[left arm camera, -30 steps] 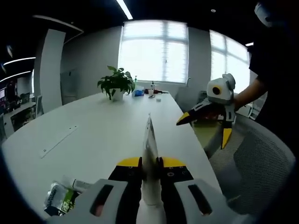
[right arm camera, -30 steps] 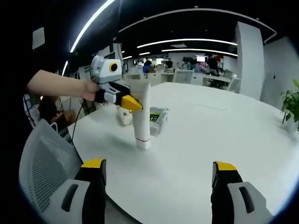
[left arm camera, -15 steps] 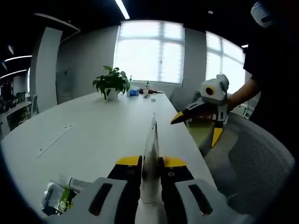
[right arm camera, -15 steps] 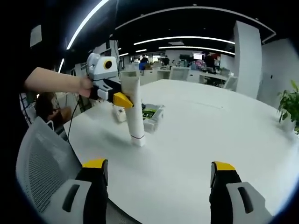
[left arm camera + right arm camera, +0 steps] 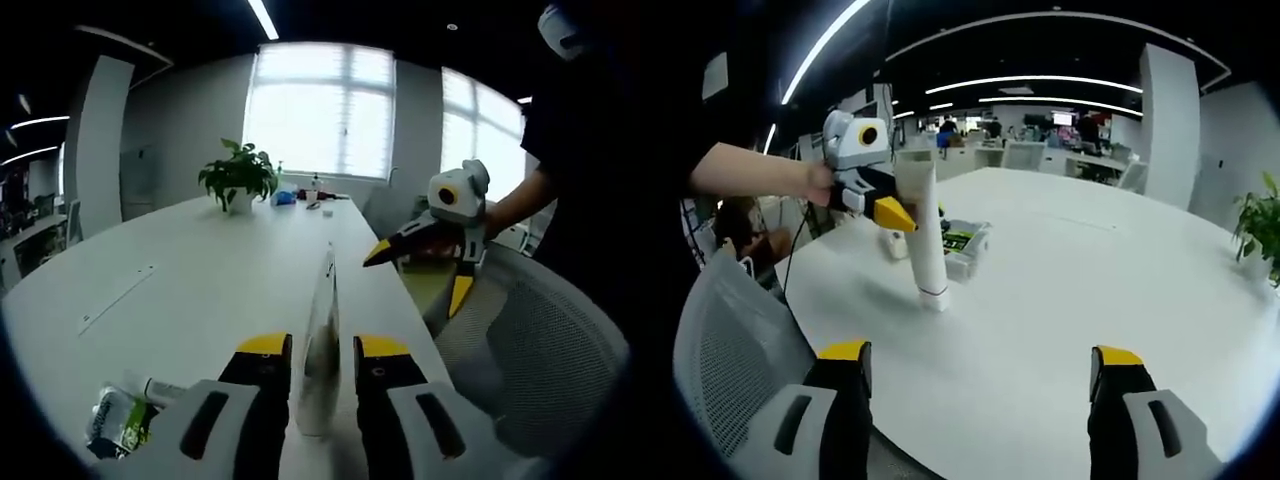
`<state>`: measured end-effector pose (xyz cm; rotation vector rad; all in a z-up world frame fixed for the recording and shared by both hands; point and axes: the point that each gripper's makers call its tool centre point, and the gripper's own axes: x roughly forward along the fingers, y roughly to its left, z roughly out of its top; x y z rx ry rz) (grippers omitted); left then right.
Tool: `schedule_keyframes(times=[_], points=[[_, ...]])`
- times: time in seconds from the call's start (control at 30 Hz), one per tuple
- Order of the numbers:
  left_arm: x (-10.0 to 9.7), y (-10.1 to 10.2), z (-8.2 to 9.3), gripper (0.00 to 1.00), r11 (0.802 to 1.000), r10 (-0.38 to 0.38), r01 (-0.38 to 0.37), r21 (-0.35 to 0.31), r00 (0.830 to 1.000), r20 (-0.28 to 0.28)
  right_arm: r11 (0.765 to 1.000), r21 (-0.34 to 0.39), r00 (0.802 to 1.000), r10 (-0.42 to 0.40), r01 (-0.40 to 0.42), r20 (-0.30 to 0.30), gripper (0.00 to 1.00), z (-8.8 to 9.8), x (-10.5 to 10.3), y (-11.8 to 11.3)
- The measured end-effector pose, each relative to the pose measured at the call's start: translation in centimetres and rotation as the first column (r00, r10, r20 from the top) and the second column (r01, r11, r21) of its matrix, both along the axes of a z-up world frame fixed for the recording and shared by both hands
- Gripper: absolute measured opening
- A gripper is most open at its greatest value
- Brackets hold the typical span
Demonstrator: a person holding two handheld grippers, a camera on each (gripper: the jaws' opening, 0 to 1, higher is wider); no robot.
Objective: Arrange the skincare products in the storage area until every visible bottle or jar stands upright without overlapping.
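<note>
A white tube (image 5: 318,350) stands upright on the white table (image 5: 200,290), between the jaws of my left gripper (image 5: 325,345), with a narrow gap on each side. In the right gripper view the same tube (image 5: 925,240) stands on its cap, with the left gripper (image 5: 908,212) around its upper part. Behind it lie a green-labelled pack (image 5: 960,245) and a small white bottle (image 5: 898,245). My right gripper (image 5: 975,355) is wide open near the table edge, empty. It also hangs off the table's right side as the right gripper (image 5: 412,285).
The green-labelled pack (image 5: 115,425) and a small tube (image 5: 165,390) lie at the lower left. A potted plant (image 5: 238,175) and small items sit at the table's far end. A grey mesh chair (image 5: 540,340) stands beside the table. The person's arm (image 5: 750,175) holds the left gripper.
My left gripper's jaws have parted from the tube, which stays standing. The right gripper has barely moved.
</note>
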<state>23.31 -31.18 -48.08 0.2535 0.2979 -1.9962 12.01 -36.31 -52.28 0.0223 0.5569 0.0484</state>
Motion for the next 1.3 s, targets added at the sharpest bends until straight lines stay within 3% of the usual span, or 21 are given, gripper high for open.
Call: schedule_keyframes(times=[0.4, 0.57, 0.7, 0.87, 0.97, 1.1, 1.23, 1.3], points=[[2.0, 1.6, -0.4, 0.38, 0.994, 0.110, -0.109, 0.017, 0.993, -0.039, 1.000, 0.009, 1.000, 0.002, -0.002, 0.006, 0.95, 0.0, 0.1, 0.1], [3.0, 2.9, -0.4, 0.53, 0.981, 0.195, -0.193, 0.028, 0.977, -0.082, 1.000, 0.012, 1.000, 0.003, -0.003, 0.003, 0.94, 0.0, 0.0, 0.3], [3.3, 4.2, -0.7, 0.58, 0.969, 0.246, -0.243, 0.039, 0.964, -0.097, 1.000, 0.011, 1.000, 0.002, -0.002, 0.001, 0.94, -0.1, 0.0, 0.2], [4.6, 6.9, -2.2, 0.68, 0.930, 0.367, -0.360, 0.075, 0.918, -0.147, 1.000, 0.002, 1.000, 0.006, -0.006, 0.002, 0.93, 0.0, 0.0, 0.3], [5.1, 8.7, -3.4, 0.71, 0.914, 0.403, -0.390, 0.107, 0.902, -0.152, 1.000, 0.005, 1.000, 0.005, -0.005, 0.002, 0.92, 0.0, 0.0, 0.3], [5.2, 10.4, -3.9, 0.77, 0.887, 0.462, -0.447, 0.115, 0.867, -0.186, 1.000, 0.005, 1.000, 0.011, -0.011, 0.001, 0.92, 0.0, 0.0, 0.4], [5.3, 12.0, -3.9, 0.87, 0.845, 0.535, -0.522, 0.117, 0.815, -0.225, 1.000, 0.002, 1.000, 0.009, -0.009, -0.006, 0.92, -0.2, 0.0, 0.4], [4.7, 12.6, -3.6, 0.91, 0.838, 0.544, -0.535, 0.109, 0.808, -0.224, 1.000, 0.005, 1.000, 0.004, -0.004, -0.005, 0.91, -0.2, -0.1, 0.3]])
